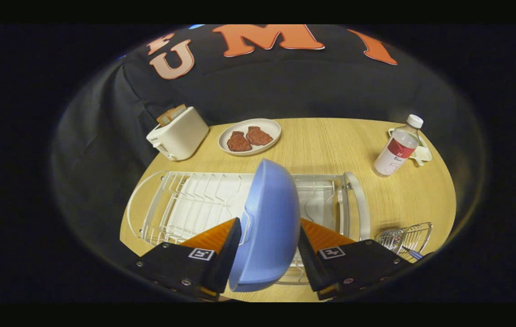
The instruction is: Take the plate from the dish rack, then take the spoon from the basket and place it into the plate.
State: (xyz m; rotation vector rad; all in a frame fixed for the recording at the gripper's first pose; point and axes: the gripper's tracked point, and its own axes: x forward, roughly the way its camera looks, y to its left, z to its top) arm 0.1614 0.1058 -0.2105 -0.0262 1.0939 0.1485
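Your claw [269, 247] pinches the blue plate [269, 225] edge-on above the dish rack [185, 200], so lift it straight clear of the wires before setting it flat on the bench [326, 141]

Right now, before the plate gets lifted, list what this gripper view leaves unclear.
- Blue plate: stands on edge between the fingers; its lower rim is hidden, so contact with the dish rack is uncertain.
- Grip: whether both fingers press it cannot be told.
- Wire basket: partly behind the right finger; the spoon inside is too small to confirm.
- Bottle: hides most of the small white dish behind it.
- Toaster: far side unseen.
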